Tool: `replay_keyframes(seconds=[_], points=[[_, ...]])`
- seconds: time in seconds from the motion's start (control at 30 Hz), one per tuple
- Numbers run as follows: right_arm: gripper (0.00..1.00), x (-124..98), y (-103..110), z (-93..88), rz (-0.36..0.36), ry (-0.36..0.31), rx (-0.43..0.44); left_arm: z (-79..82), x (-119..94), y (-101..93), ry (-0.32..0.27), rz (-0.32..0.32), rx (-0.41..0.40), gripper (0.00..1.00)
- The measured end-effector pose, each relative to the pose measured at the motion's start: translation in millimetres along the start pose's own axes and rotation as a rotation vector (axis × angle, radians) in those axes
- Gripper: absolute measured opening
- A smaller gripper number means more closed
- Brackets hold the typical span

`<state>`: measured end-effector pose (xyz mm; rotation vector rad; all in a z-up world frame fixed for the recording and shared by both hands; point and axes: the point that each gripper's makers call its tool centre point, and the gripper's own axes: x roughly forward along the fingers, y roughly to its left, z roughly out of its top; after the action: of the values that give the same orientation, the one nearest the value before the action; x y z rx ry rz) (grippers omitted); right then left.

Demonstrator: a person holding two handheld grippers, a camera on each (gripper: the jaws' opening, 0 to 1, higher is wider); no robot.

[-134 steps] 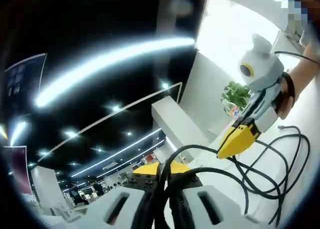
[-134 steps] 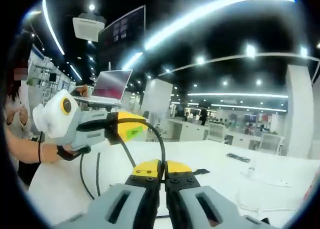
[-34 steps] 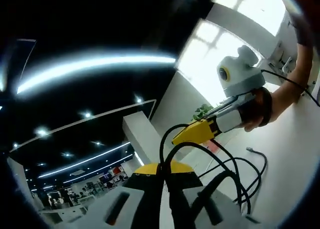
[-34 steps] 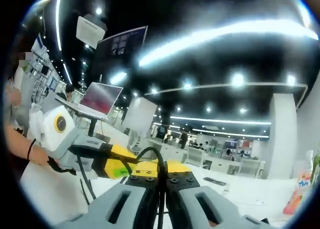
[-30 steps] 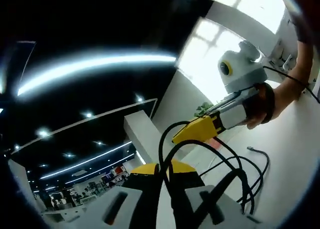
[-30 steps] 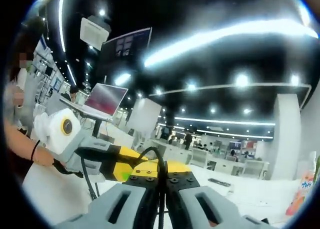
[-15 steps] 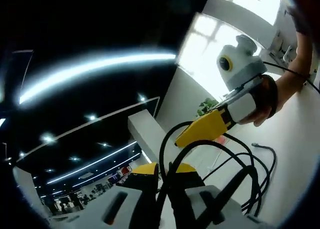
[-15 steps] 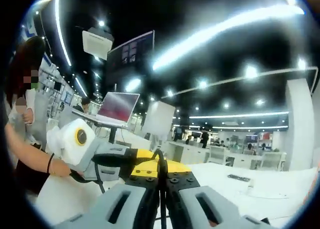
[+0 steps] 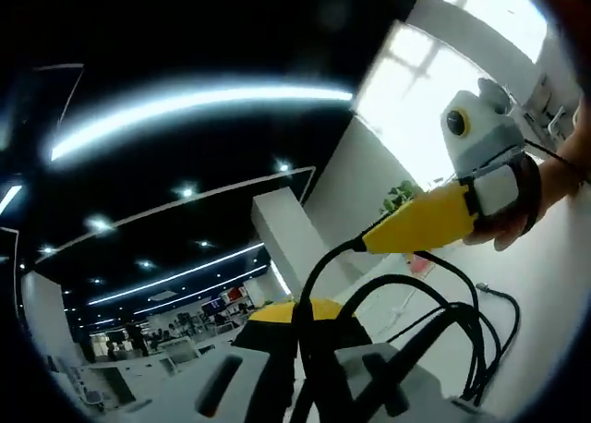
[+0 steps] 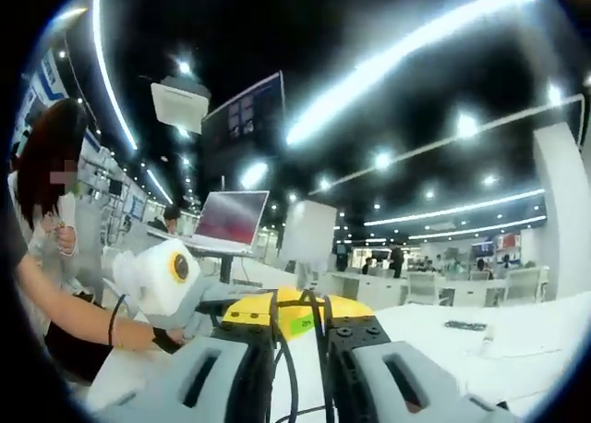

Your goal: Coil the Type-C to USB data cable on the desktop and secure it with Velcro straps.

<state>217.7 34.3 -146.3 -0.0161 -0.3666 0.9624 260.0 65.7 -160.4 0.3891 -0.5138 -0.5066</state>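
Left gripper (image 9: 300, 326) pinches the black cable (image 9: 466, 335), 2 or 3 loops hanging right of it; right gripper (image 10: 297, 335), slightly parted, holds a strand; strapping appears undone

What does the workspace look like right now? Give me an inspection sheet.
Surface: white desktop, bare part at right.
Job's things: black data cable in several loops, lifted off the desktop; Velcro strap nothing seen.
Clutter: flat dark item far on a table.
Grippers: left gripper shut on data cable; right gripper with cable at its yellow tip, jaw state unclear, held in a hand.
Cables: loose cable end trailing on desktop.
Surroundings: open laptop, potted plant, ceiling light strips, seated person.
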Motion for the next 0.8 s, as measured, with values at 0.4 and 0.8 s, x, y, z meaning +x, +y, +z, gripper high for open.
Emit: replay_keyframes(seconds=[0.4,0.8], points=[[0.55,10.3,26.4,-23.4,-0.035,0.119,-0.243,-17.9,-4.4,30.4,0.076,0.123,-0.065,0.03],[0.39,22.5,-3.4,-48.2,-0.285,0.275,-0.642,-16.0,-10.1,24.9,0.074,0.15,-0.075,0.04]])
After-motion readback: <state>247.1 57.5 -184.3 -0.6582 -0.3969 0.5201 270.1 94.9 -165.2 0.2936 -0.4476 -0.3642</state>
